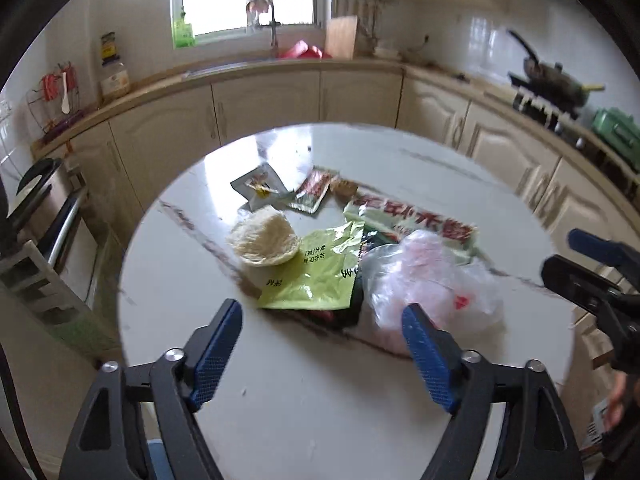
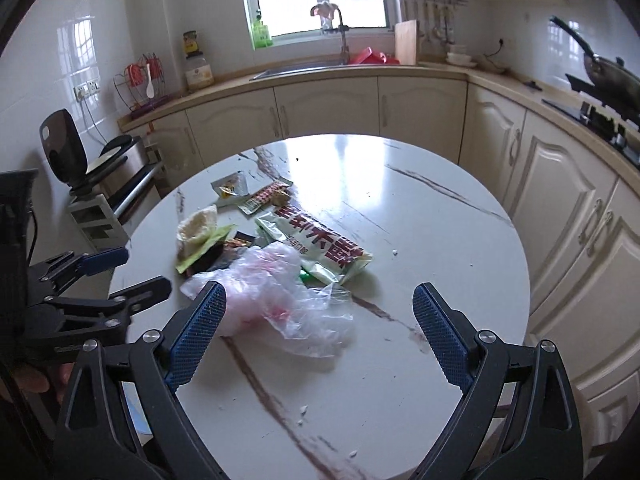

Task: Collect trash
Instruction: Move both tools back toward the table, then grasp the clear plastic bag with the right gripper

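Observation:
Trash lies in a heap on the round white marbled table [image 1: 312, 408] [image 2: 420, 216]. It holds a crumpled clear plastic bag [image 1: 432, 280] [image 2: 276, 296], a green wrapper [image 1: 316, 272] [image 2: 204, 245], a dry noodle cake [image 1: 264, 236] [image 2: 196, 222], a long noodle package with red characters [image 1: 420, 216] [image 2: 320, 244] and two small sachets [image 1: 260, 186] [image 1: 314, 192]. My left gripper [image 1: 322, 306] [image 2: 142, 270] hangs open just short of the green wrapper and the bag, holding nothing. My right gripper [image 2: 320, 287] [image 1: 564, 252] stands open over the bag's near edge, also with nothing in it.
Cream cabinets [image 2: 328, 108] and a counter with a sink [image 2: 296, 67] curve behind the table. A stove with a pan [image 2: 608, 76] is at the right. At the left a low shelf carries an appliance [image 2: 120, 168]. A hand [image 1: 616, 400] shows at the right edge.

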Tool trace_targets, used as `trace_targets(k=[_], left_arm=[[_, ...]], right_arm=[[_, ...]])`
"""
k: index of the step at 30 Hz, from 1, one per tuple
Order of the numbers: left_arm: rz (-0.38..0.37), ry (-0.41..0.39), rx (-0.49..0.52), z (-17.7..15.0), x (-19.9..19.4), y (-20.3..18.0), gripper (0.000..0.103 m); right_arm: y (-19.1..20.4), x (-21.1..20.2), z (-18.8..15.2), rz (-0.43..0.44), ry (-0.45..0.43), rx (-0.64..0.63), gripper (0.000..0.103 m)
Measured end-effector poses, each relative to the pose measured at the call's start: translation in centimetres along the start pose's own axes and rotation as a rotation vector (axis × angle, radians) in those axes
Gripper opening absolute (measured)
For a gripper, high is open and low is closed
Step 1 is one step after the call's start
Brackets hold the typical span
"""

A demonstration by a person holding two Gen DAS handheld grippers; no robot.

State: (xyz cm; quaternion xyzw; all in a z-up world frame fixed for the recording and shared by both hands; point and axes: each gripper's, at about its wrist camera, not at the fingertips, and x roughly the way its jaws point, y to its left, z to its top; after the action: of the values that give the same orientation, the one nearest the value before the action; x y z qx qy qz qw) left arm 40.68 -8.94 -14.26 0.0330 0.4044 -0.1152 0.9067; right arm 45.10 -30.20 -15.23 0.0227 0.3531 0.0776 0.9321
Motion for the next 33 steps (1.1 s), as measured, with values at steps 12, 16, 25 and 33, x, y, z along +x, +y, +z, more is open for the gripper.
trace_targets(k=[12, 16, 25, 33], left_arm=[[-0.060, 0.041, -0.025, 1.6, 5.6, 0.7, 0.011], [-0.123, 0.007, -0.024, 0.9, 4.4, 1.4, 0.004], [-0.191, -0.051, -0.068, -0.4, 0.7, 3.3, 0.002], [-0.220, -0.095, -0.074, -1.3, -2.9, 4.9, 0.002]], right_arm=[[1.0, 4.0, -1.3, 0.079, 0.070, 0.004, 0.094], [2.0, 4.5, -1.9, 0.096, 0.087, 0.001, 0.094], [4.2, 7.1, -2.7, 0.136, 0.144, 0.068, 0.095], [4.4, 8.6, -1.9, 0.082, 0.154, 0.168, 0.103]])
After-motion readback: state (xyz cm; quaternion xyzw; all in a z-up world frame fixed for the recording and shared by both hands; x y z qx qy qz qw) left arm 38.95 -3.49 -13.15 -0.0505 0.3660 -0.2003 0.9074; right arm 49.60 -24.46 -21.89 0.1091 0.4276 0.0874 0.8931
